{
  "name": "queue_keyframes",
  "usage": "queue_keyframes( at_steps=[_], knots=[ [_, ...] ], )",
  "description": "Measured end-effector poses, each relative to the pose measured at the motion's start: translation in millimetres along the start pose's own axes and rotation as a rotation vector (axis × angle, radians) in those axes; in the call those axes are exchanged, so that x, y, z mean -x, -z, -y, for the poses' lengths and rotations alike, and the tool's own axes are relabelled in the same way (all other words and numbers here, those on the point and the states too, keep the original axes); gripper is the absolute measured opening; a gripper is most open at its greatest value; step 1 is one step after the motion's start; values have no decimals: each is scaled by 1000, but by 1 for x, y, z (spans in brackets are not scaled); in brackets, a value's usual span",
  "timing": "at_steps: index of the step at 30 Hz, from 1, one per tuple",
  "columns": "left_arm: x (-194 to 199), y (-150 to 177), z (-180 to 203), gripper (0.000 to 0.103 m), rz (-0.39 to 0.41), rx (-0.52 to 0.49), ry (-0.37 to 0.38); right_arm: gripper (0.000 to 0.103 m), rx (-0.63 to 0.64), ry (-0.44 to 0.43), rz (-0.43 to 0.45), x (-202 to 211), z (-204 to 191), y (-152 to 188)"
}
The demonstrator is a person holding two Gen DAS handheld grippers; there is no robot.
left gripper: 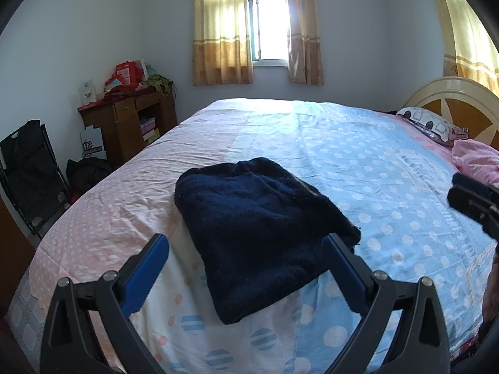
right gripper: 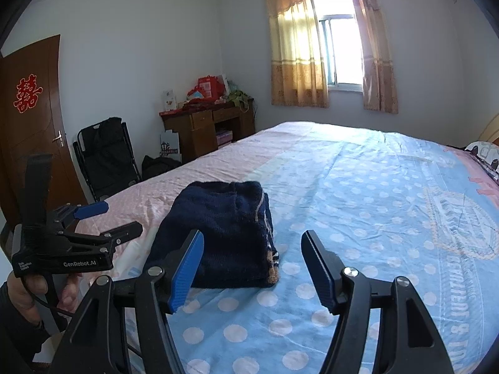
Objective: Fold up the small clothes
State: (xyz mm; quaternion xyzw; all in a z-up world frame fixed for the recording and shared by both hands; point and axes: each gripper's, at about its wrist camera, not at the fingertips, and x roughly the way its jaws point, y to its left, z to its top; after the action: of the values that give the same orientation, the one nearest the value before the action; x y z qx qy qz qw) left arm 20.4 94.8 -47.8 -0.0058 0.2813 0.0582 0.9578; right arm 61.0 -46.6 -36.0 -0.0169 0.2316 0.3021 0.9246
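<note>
Work surface is a bed [left gripper: 312, 143], quilt pink polka-dot on one side, blue polka-dot on the other, lightly wrinkled. Headboard [left gripper: 455, 99] is cream and wood, with one patterned pillow [left gripper: 430, 124] and a bunched pink blanket [left gripper: 477, 155] beside it.

Room: white walls, one window [left gripper: 269, 28] straight ahead with two yellow-orange curtain panels, and another curtain [left gripper: 467, 31] above the headboard. One wooden desk [right gripper: 207, 124] in the corner with red boxes and bags piled on top. One black folding chair [right gripper: 106, 159] next to it, dark bag on the floor between them. One brown door [right gripper: 31, 118] with a red paper cutout.

One garment: a dark navy knit piece [left gripper: 259, 233], already folded into a compact rectangle, lying flat across the pink/blue seam near the bed edge. The right wrist view shows a tan stripe along its edge.

Two grippers. Left gripper [left gripper: 246, 249] has its fingers spread wide, hovering over the near edge of the garment, not gripping it. Right gripper [right gripper: 252, 249] is likewise spread wide, just short of the garment's right side, holding nothing.
</note>
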Motion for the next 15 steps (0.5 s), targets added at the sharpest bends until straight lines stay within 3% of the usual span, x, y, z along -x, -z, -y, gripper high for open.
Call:
queue_keyframes(
  at_steps=[7, 15],
  knots=[
    [8, -3, 4, 101, 34, -31, -15, 66, -17, 32, 74, 13, 5, -3],
    [25, -12, -8, 103, 117, 25, -20, 66, -8, 39, 97, 18, 4, -4]
  ],
)
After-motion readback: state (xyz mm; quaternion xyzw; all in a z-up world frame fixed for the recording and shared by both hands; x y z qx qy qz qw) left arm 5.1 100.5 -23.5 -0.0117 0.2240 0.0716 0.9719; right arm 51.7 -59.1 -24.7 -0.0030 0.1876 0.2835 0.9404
